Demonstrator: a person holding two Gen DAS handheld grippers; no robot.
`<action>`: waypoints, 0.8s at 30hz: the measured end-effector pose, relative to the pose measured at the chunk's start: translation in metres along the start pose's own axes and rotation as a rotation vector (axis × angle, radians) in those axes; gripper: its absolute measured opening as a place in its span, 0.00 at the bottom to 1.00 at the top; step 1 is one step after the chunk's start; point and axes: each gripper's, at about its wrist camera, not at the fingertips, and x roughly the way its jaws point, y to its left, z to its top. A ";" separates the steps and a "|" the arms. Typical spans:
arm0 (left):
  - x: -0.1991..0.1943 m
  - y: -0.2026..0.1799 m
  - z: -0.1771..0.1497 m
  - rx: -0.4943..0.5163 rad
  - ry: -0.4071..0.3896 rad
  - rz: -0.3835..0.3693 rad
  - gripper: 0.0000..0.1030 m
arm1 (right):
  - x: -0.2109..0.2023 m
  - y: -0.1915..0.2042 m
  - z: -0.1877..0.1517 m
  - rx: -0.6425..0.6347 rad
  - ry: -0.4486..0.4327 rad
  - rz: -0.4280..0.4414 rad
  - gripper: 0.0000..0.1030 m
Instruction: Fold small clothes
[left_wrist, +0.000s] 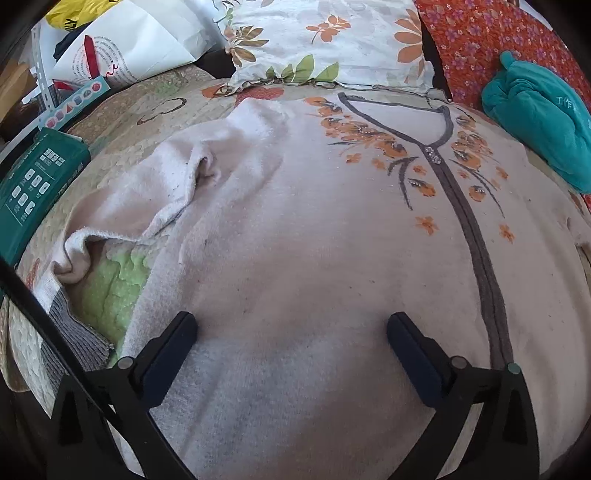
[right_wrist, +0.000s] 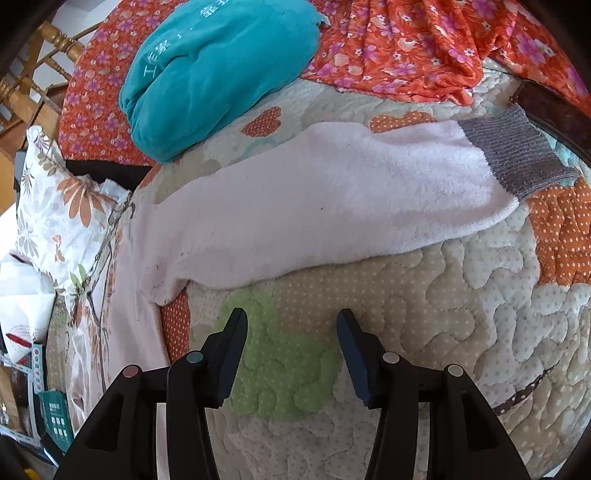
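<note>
A pale pink sweater (left_wrist: 295, 240) with orange flower print and a grey zip line lies spread face up on a quilted bed cover (right_wrist: 443, 350). Its left sleeve (left_wrist: 122, 210) is bunched, with the grey cuff (left_wrist: 77, 332) near the lower left. In the right wrist view the other sleeve (right_wrist: 332, 206) stretches out flat, ending in a grey cuff (right_wrist: 513, 155). My left gripper (left_wrist: 291, 325) hovers wide open over the sweater's lower body, nothing between its fingers. My right gripper (right_wrist: 291, 321) stands open over bare quilt just below that sleeve, apart from it.
A folded teal garment (right_wrist: 218, 74) and an orange floral cloth (right_wrist: 424, 48) lie at the far side. A floral pillow (left_wrist: 325, 40), a white paper bag (left_wrist: 133, 48) and a green box (left_wrist: 37, 184) crowd the left edge. A wooden chair (right_wrist: 33, 74) stands beyond the bed.
</note>
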 end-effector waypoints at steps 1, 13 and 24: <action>0.000 0.000 0.000 -0.001 -0.003 0.002 1.00 | 0.000 -0.001 0.001 0.004 -0.003 0.001 0.53; 0.000 -0.001 0.000 -0.005 -0.006 0.003 1.00 | -0.018 -0.045 0.015 0.230 -0.098 0.024 0.53; 0.002 0.002 0.012 -0.034 0.062 -0.027 1.00 | -0.018 -0.064 0.049 0.304 -0.179 -0.080 0.49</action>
